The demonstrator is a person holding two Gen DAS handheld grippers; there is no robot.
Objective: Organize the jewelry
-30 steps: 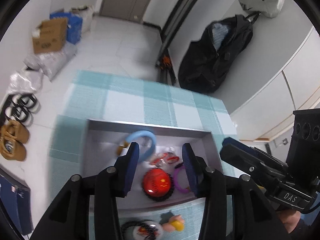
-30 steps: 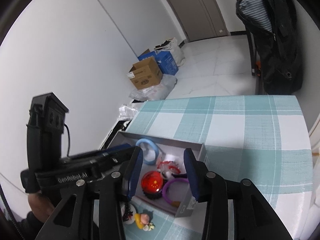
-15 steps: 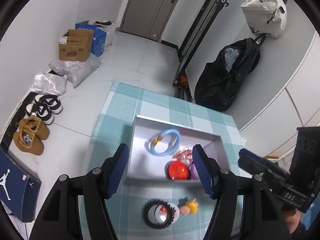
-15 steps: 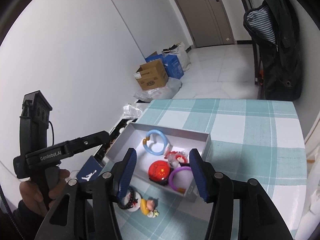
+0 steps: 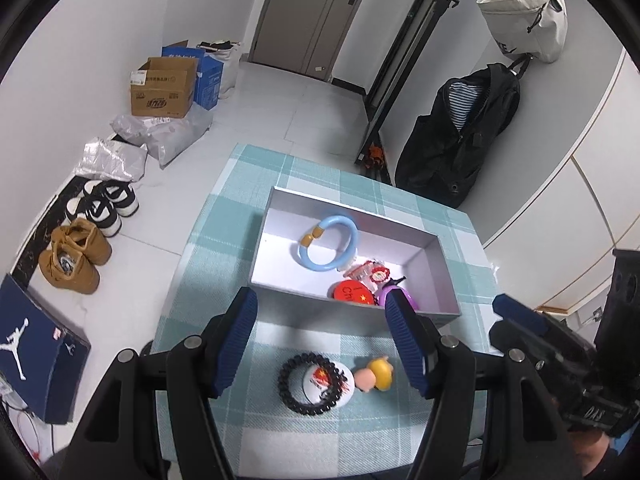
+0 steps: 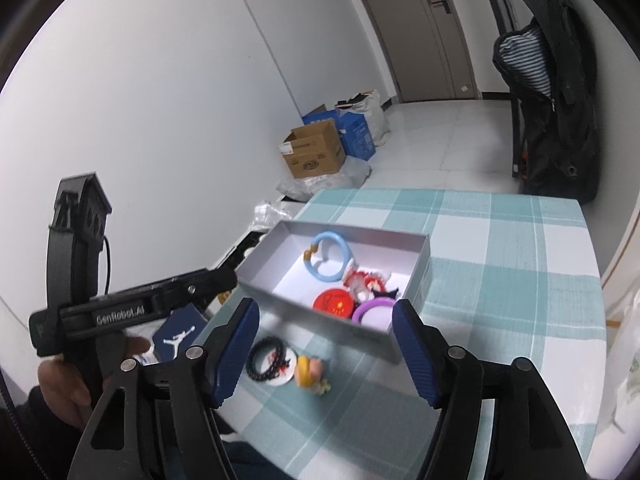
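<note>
A grey open box [image 5: 280, 200] [image 6: 420, 248] sits on the checked tablecloth. Inside lie a light blue bracelet [image 5: 329, 247] [image 6: 329, 255], a red round badge [image 5: 354, 293] [image 6: 334, 302], a purple ring bracelet [image 5: 396, 294] [image 6: 374, 312] and a red-white charm [image 5: 370, 272]. In front of the box lie a black bead bracelet [image 5: 310, 383] [image 6: 266, 358], a white badge [image 5: 328, 382] and a small yellow-haired doll [image 5: 376, 376] [image 6: 310, 370]. My left gripper [image 5: 322, 344] is open and empty above these loose items. My right gripper [image 6: 326, 346] is open and empty, also above them.
The teal checked table [image 5: 248, 184] ends near the left of the box. On the floor are shoes [image 5: 76, 256], a navy shoebox [image 5: 36, 348], cardboard boxes [image 5: 164, 88]. A black jacket [image 5: 460, 136] hangs at the right wall.
Both grippers have pulled back and up from inside the box and opened wider. The box and the loose items in front of it now show in full.
</note>
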